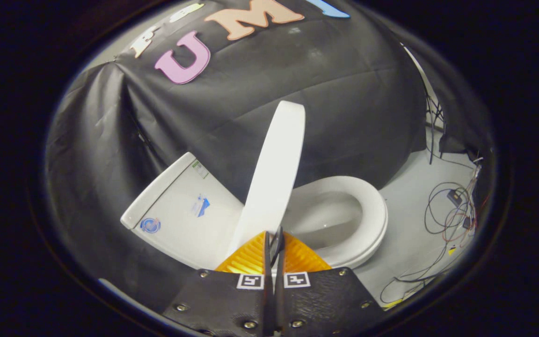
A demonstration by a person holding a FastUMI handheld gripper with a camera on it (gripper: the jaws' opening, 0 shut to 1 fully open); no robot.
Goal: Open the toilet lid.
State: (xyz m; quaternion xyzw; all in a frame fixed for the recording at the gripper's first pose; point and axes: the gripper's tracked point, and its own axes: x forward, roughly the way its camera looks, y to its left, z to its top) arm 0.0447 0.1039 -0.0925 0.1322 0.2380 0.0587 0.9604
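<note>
The white toilet lid [276, 168] stands raised and is seen nearly edge-on, between the tank [180, 215] and the open seat ring [370, 210]. The bowl [325, 220] under the seat is exposed. My gripper [274, 238] is shut, its two fingers closed together with only a thin slit between them. The fingertips [256, 250] sit right at the lid's near edge, and the lid's lower end runs behind them. Whether they touch the lid I cannot tell; the lid is not between them.
The black cloth wall [297, 84] hangs close behind the toilet. A tangle of cables [452, 210] and small boxes lies on the pale floor [410, 252] beyond the seat. The tank carries a few stickers [150, 225].
</note>
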